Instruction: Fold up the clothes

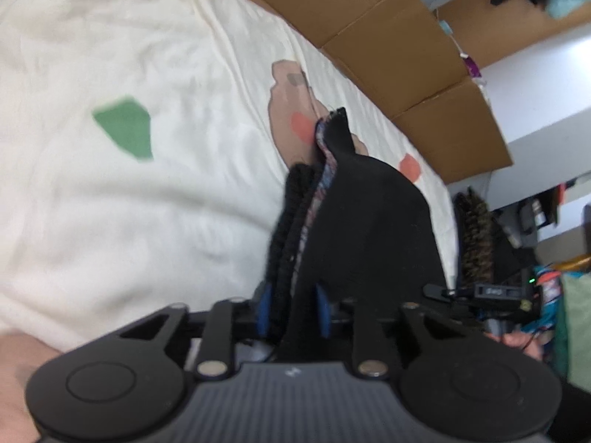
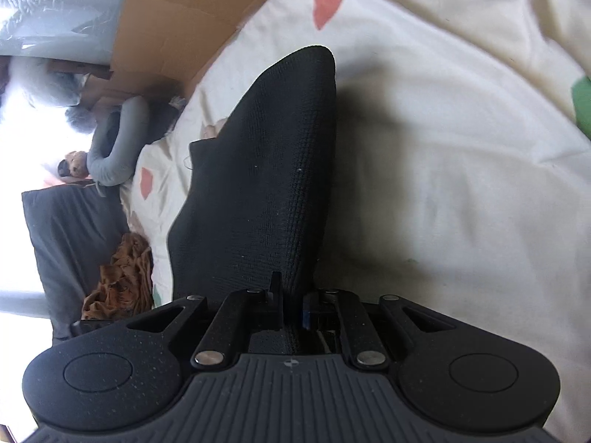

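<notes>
Here is the left hand-held gripper [image 1: 291, 313], its blue pads clamped on a bunched stack of dark cloth: the black garment [image 1: 369, 229], smooth and matte, rises from the jaws in a rounded hump and tapers to a ragged point at the far end. Pressed against its left side sits a chunky ribbed black knit layer [image 1: 291, 221], and a thin patterned edge [image 1: 325, 177] with reddish and bluish flecks runs between the two.

Over to the right hand-held gripper [image 2: 291, 310], jaws nearly together and pinching the same fabric; from here the black garment [image 2: 273, 170] shows a fine grid-like weave, standing up as a tall fin with a rounded top.

Under both lies the bed, covered by a cream bedsheet [image 1: 129, 203], soft and wrinkled, printed with a green patch [image 1: 125, 125] and coral blotches. Along the far edge runs flat brown cardboard [image 1: 388, 55] with crease lines. In the right view, off the bed's left side, there is a grey curved pillow [image 2: 118, 140] and a crumpled orange-brown cloth [image 2: 122, 273].
</notes>
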